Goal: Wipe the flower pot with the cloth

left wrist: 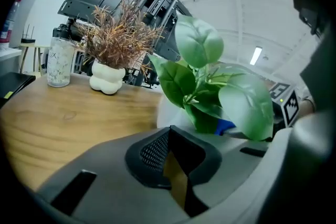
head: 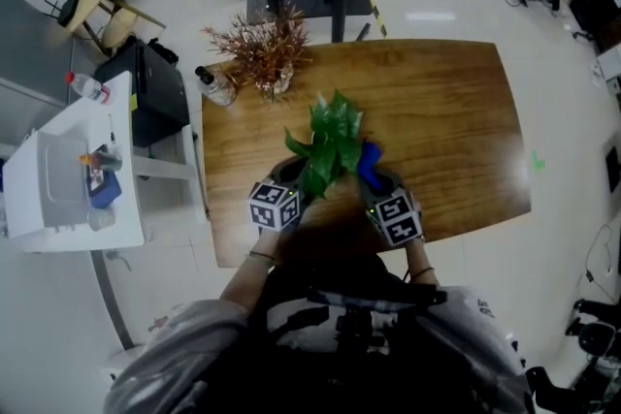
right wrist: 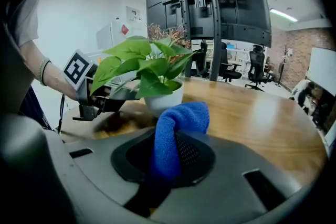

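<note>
— Where's the flower pot (right wrist: 163, 100)?
— On the wooden table (head: 446, 121), close to the edge where the person stands. It's a white one, and its green leafy plant (head: 330, 145) spreads so wide that from above the leaves cover most of it. It sits upright between the two grippers.

— And the cloth (right wrist: 176, 128)?
— Blue, bunched up, and clamped in the right gripper (right wrist: 169, 140). The jaws are closed tight on it, and a rounded fold sticks out past the tips toward the pot's right side. It's very close to the pot, but I can't tell whether it touches.

— What about the left gripper (left wrist: 168, 131)?
— It's at the pot's other side, low over the table, with the leaves hanging over it. Its jaws are drawn together, with only a sliver of table showing between the pads and nothing caught in them. The pot's white wall is just beyond the tips.

— Anything else on the table?
— At the far left corner there's a dried brown plant in a lumpy white vase (left wrist: 105, 78), with a clear glass jar (left wrist: 59, 63) just beside it. Both stand well apart from the pot.
</note>
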`<state>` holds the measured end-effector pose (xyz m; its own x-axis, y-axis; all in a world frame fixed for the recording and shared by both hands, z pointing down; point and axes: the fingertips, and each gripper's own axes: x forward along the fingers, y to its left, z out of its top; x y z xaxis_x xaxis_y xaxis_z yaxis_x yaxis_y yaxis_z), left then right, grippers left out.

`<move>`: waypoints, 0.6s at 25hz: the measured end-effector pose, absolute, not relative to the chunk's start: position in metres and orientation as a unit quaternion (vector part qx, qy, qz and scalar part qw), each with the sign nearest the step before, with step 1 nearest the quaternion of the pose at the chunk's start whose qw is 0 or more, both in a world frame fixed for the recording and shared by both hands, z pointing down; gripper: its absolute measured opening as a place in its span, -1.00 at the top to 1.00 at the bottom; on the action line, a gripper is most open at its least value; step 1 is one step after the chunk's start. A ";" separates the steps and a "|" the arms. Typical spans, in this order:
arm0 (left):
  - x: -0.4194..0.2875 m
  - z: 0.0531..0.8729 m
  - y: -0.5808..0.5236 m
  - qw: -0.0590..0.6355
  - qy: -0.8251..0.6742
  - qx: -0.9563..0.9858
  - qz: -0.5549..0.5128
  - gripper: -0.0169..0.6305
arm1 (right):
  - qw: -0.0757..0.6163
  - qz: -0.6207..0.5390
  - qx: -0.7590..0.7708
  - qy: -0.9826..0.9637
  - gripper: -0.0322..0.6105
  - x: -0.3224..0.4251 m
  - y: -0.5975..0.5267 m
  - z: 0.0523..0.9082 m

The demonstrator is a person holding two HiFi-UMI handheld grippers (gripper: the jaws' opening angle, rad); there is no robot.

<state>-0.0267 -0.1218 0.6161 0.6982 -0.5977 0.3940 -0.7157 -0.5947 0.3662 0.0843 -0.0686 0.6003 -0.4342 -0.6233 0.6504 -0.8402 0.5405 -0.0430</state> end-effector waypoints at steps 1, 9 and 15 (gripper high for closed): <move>-0.025 0.617 -0.119 0.257 -0.368 0.886 0.116 0.93 | 0.297 0.175 0.445 -0.826 0.73 0.090 -0.074 0.597; -0.018 0.614 -0.120 0.255 -0.356 0.892 0.111 0.93 | 0.290 0.136 0.418 -0.850 0.73 0.080 -0.114 0.580; -0.031 0.608 -0.134 0.239 -0.366 0.892 0.114 0.93 | 0.279 0.165 0.410 -0.853 0.73 0.057 -0.101 0.588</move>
